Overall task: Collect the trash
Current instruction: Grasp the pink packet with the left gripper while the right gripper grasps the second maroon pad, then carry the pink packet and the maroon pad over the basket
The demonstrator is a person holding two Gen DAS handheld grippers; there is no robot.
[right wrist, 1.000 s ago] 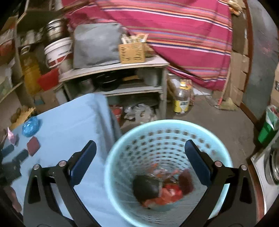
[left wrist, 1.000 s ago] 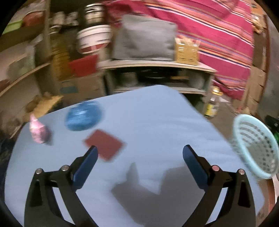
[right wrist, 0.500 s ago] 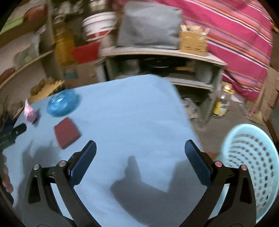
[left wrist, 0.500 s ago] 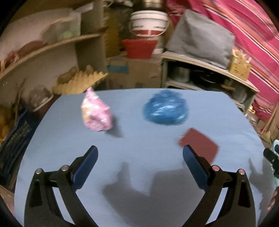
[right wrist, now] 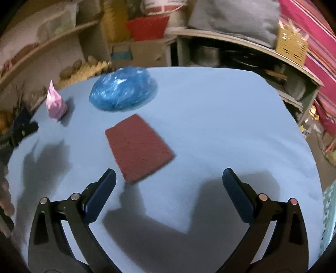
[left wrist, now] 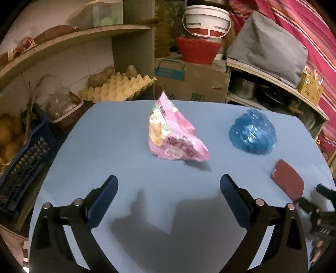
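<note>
The left gripper (left wrist: 168, 187) and right gripper (right wrist: 169, 180) are both gaping wide, gripping nothing, hovering at lower frame over the blue table (left wrist: 117, 142).

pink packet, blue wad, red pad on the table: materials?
Pink packet: printed glossy plastic film, creased, probably a snack wrapper.
Blue wad: thin shiny plastic, crinkled with highlights, likely a bag.
Red pad: matte, coarse-textured flat sheet, possibly a scouring pad; blur leaves it open.

egg trays (left wrist: 117, 89) w/ potatoes (left wrist: 100, 76) | white bucket (left wrist: 206, 20) | red basket (left wrist: 198, 50)
</note>
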